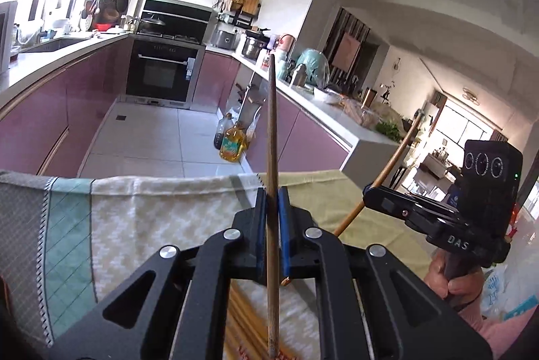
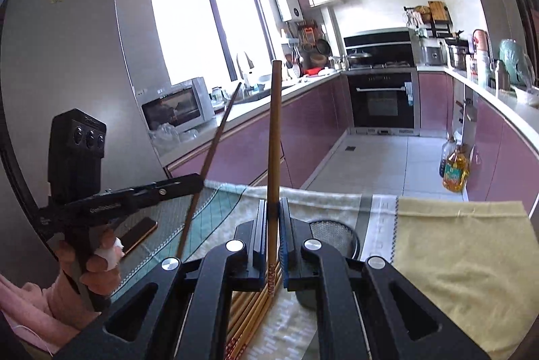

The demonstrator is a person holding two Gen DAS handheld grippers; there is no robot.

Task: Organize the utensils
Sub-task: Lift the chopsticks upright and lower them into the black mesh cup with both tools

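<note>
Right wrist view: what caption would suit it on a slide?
Right gripper pinches one chopstick upright above a chopstick pile.

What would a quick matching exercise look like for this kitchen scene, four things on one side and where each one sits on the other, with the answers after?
Things:
1. dark chopstick
2. phone
3. oil bottle
4. microwave

Places:
A. on the floor by the purple cabinets
B. on the counter under the window
C. clamped in the left gripper
D. flat on the towel beside the person's left hand

Pairs: 1-C, 2-D, 3-A, 4-B
</note>
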